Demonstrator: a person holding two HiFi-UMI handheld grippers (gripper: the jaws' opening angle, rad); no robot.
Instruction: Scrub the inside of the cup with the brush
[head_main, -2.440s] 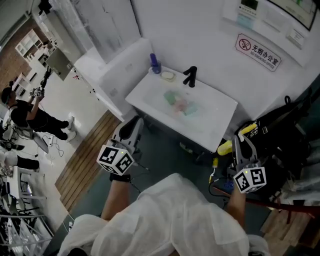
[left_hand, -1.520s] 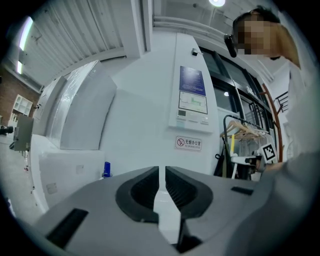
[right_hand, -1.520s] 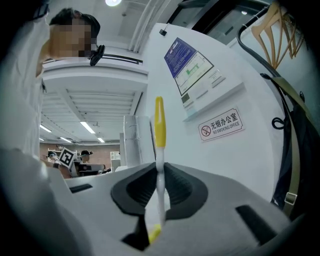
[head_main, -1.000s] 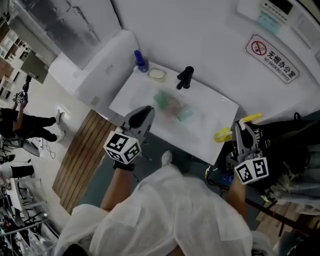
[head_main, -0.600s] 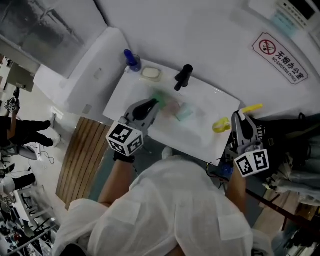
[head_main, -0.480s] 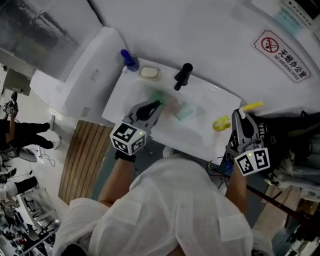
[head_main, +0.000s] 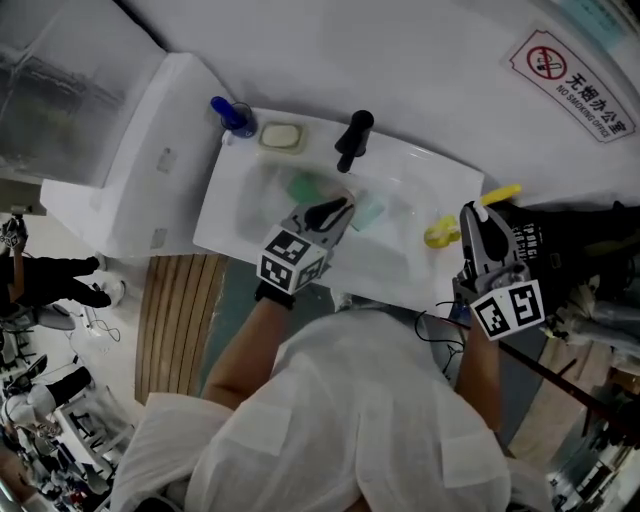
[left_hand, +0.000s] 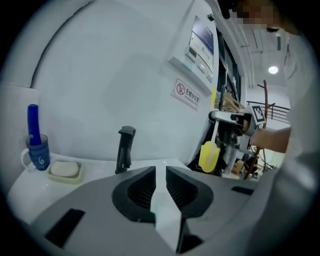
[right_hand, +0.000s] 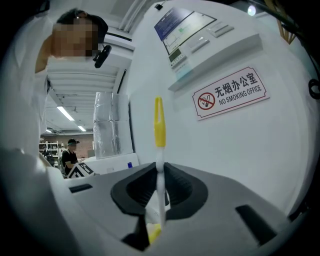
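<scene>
Nearest is the person's white shirt (head_main: 350, 420), with a gripper held out on each side. The left gripper (head_main: 338, 208) hangs over the middle of the white sink (head_main: 232, 236), its jaws closed together with nothing gripped between them. The right gripper (head_main: 476, 216) is off the sink's right end, its jaws clamped on the white handle of a yellow brush (head_main: 440, 236), which stands upright between them. Two pale green things (head_main: 305, 186) lie in the basin, just left and right of the left gripper's jaws; they are too blurred to tell whether either is the cup. On the far rim a black tap (head_main: 352, 140) stands in the middle, with a soap dish (head_main: 282, 135) to its left and a blue cup (head_main: 236, 118) on the far left corner. Behind is a white wall with a no-smoking sign (head_main: 578, 72) at the far right. Left of the sink is a strip of wooden floor (head_main: 170, 310); black bags (head_main: 580, 250) sit on the right.
</scene>
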